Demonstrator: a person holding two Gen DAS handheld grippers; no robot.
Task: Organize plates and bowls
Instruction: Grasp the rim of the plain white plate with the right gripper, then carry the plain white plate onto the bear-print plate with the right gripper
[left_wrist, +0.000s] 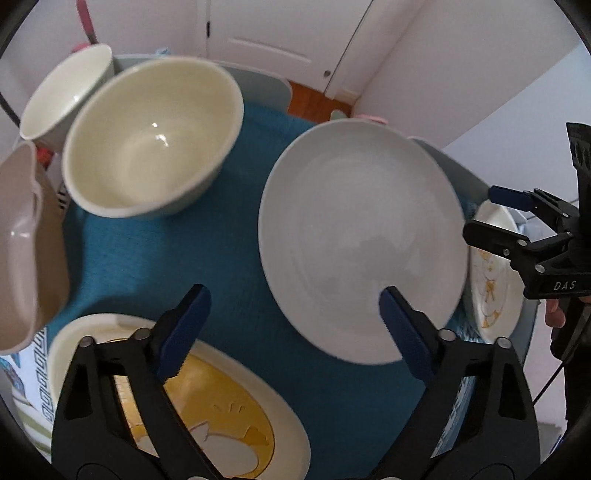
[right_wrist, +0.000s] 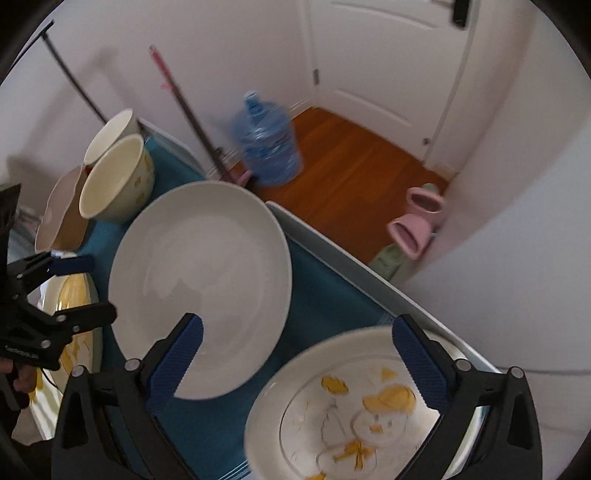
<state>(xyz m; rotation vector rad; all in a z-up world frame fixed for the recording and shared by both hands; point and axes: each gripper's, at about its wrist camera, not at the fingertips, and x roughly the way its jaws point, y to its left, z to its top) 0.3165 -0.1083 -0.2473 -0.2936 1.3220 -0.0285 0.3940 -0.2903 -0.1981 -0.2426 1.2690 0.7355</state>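
Observation:
A plain white plate (left_wrist: 364, 240) (right_wrist: 201, 280) lies in the middle of the blue mat (left_wrist: 192, 254). A cream bowl (left_wrist: 151, 136) (right_wrist: 116, 179) and a second bowl (left_wrist: 66, 92) (right_wrist: 112, 131) stand at the far left. A beige dish (left_wrist: 26, 243) (right_wrist: 61, 210) sits beside them. A plate with a yellow centre (left_wrist: 221, 417) lies under my left gripper (left_wrist: 295, 325), which is open and empty. A cartoon-print plate (right_wrist: 354, 410) (left_wrist: 495, 280) lies under my right gripper (right_wrist: 295, 354) (left_wrist: 480, 210), also open and empty.
The table's grey rim (right_wrist: 351, 254) runs along the far side. Beyond it are a wooden floor, a blue water jug (right_wrist: 267, 144), a mop handle (right_wrist: 181, 103) and pink slippers (right_wrist: 417, 221). White doors and walls stand behind.

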